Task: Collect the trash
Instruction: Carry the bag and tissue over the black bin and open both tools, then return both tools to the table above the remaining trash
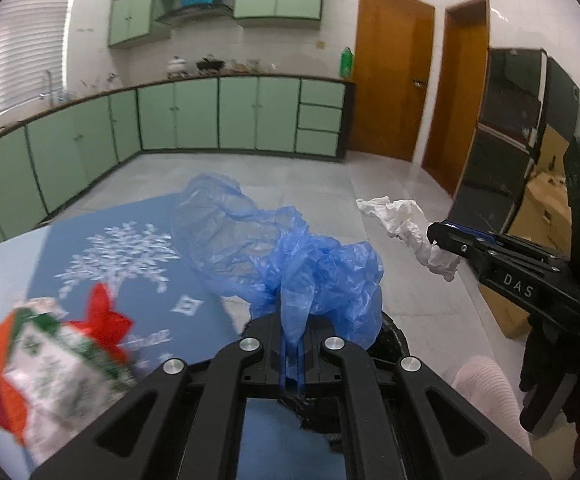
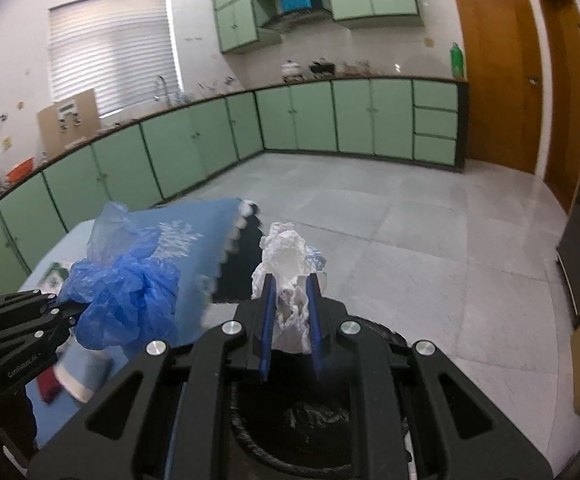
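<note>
My left gripper is shut on a crumpled blue plastic bag, held up above the table edge; the bag also shows in the right wrist view. My right gripper is shut on a crumpled white paper wad, which also shows in the left wrist view at the tip of the right gripper. A bin with a black liner lies directly below the right gripper; its rim shows under the blue bag.
A table with a blue snowflake cloth is at the left, with a red, green and white wrapper on it. Green cabinets line the far walls. A dark fridge and cardboard boxes stand at the right.
</note>
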### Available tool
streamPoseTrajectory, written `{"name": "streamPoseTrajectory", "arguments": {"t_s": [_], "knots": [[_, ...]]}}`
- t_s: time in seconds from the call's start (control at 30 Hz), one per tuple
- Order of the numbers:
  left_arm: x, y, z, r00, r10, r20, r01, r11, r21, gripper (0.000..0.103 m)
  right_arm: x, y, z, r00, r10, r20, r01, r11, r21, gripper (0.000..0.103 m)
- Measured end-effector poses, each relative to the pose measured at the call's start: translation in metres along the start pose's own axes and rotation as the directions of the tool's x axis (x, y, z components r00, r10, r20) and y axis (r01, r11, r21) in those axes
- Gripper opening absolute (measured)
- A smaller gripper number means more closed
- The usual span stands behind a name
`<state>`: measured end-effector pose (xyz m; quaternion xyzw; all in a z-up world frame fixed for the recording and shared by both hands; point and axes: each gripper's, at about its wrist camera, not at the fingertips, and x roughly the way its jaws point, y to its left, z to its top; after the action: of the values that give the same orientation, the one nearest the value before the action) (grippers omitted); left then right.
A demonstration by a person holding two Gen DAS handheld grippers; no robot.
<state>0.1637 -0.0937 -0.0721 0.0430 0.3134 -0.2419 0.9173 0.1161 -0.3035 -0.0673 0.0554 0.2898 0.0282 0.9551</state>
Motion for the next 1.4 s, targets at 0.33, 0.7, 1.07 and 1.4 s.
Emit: {"name": "streamPoseTrajectory", "arguments": {"t_s": [0.33,0.7,1.07,1.4], "knots": [[0.079,-0.023,-0.002,0.990,-0.054,-0.129,0.055,0.998,0.006,0.004,0.049,-0.029,-0.016,0.995,-0.046,-0.090,0.050,0.998,0.043,0.018],[0.093,-0.027,-0.005,0.983,-0.097,-0.157,0.098,0.995,-0.006,0.040,0.057,-0.053,-0.021,0.989,-0.107,-0.106,0.116,0.990,0.080,0.042],[0.019,-0.008,-0.005,0.999,0.018,-0.043,-0.019,0.999,-0.029,0.056,0.013,-0.024,-0.014,0.994,-0.112,-0.018,0.113,0.990,0.084,0.093],[-0.085,0.034,-0.035,0.957,0.278,0.085,-0.271,0.959,-0.079,0.063,-0.017,0.055,-0.009,0.997,0.048,0.053,-0.051,0.997,0.061,0.096]]}}
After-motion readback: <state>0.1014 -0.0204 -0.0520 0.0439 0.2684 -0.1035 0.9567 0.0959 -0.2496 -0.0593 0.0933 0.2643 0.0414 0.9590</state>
